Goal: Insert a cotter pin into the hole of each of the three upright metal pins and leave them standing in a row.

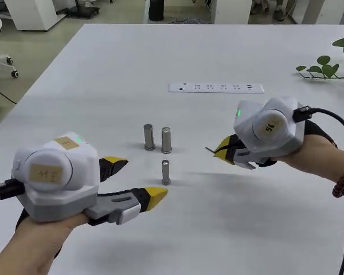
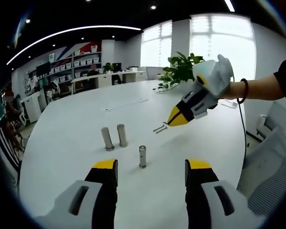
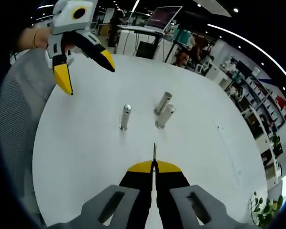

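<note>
left gripper (image 1: 137, 179): lower left, fingers spread, empty.
metal pins (image 1: 165, 172): three upright on the bench (image 1: 103, 74), mid-frame; we judge them stiff, easily tipped.
cotter pin (image 1: 210, 150): right of centre; we judge it light, springy, best held by its tail.
right gripper (image 1: 221, 149): fingers pinching the cotter pin.

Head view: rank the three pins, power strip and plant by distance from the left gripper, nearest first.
1. The front pin, just right of the left gripper.
2. The back-left pin and back-right pin, side by side behind it; too close to call.
3. The power strip, mid-table, farther back.
4. The plant, far right edge.
</note>
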`<state>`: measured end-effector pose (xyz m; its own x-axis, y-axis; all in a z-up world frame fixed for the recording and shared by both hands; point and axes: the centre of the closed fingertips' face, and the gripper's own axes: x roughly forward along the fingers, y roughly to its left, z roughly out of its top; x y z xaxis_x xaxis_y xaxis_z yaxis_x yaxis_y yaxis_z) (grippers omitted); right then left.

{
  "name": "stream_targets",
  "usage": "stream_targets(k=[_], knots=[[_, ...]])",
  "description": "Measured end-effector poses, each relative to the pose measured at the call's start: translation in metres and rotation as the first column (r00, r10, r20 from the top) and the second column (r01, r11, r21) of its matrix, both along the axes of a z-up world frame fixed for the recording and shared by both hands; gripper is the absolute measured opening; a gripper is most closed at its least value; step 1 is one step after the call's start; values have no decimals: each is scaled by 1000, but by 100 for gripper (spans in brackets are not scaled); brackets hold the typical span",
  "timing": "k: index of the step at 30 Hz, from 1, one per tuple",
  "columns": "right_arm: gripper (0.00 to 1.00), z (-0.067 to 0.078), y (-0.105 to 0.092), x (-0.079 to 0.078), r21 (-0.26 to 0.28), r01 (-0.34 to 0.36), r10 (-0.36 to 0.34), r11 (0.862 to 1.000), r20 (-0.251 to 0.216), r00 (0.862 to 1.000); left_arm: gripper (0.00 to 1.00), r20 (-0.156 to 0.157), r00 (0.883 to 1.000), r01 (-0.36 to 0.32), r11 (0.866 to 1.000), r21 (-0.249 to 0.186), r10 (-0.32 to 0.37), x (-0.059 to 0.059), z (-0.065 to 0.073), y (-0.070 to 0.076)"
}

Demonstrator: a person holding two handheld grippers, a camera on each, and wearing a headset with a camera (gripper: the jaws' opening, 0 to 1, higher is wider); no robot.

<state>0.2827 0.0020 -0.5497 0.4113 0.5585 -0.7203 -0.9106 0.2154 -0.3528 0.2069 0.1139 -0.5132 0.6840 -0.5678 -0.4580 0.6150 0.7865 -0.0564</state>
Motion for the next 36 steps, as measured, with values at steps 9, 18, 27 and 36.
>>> stream_targets(k=[9,18,27,36], knots=[[0,20,14,-28,20,-93,92,995,65,994,43,-35,999,31,998,-57,-33,-2,1,-24],[0,29,24,-53,1,-179,177,984,111,978,31,-58,997,43,989,-140,-52,-2,8,-37],[0,34,35,-75,-29,-267,269,963,154,951,22,-111,991,42,971,-234,-70,-5,11,-48],[0,35,43,-86,-58,-318,323,946,181,929,15,-178,980,32,954,-297,-89,-12,8,-57]])
